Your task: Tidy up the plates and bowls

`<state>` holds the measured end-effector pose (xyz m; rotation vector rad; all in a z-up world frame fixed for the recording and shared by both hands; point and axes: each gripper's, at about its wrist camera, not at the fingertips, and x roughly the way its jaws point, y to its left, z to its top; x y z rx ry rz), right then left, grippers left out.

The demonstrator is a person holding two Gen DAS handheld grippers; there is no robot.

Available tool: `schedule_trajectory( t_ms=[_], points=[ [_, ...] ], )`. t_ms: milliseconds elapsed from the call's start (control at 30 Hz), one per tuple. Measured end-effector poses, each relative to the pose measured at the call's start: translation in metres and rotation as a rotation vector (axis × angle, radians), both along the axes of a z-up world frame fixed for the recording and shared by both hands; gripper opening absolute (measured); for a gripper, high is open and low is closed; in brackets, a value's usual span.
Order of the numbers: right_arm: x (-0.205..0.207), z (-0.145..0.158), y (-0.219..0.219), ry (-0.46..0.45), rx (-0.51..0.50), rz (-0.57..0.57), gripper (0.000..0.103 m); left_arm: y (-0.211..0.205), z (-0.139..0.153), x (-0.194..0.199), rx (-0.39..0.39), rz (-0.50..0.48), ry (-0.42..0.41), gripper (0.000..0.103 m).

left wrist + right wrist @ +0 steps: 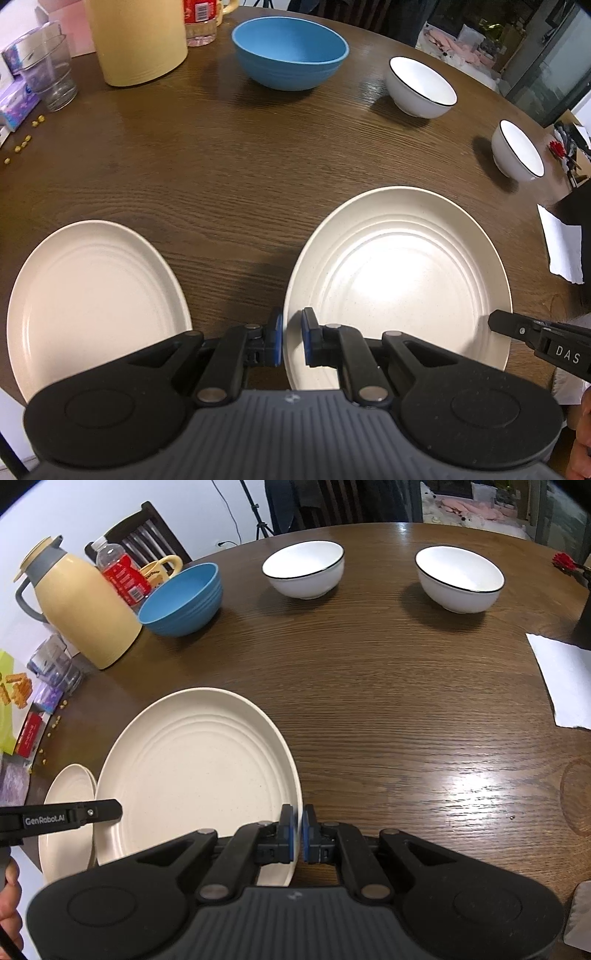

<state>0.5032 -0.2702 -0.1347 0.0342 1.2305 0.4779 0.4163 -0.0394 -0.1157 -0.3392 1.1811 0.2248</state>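
On the grained wooden table [388, 701], a round ridged cream plate [199, 775].

Glossy wood-grain table [388, 701]; matt speckled cream plate [195, 775]; shiny white ceramic-looking bowls far right [458, 579]; matt blue bowl [290, 55] far left.

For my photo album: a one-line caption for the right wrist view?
Both grippers pinch a cream plate by opposite rims above a wooden table.

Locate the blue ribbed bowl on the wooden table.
The blue ribbed bowl sits at the table's far left in the right wrist view, beside the cream-yellow thermos jug, left of the two white black-rimmed bowls.
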Motion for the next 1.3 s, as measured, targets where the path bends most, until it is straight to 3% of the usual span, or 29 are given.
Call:
schedule_trajectory(
  t_ms=[1300],
  points=[
    [-0.012, 0.007, 0.067, -0.001, 0.028, 0.192, 0.004, 0.056, 0.011, -0.056, 0.016, 0.183, -0.003, 0.011]
  ],
)
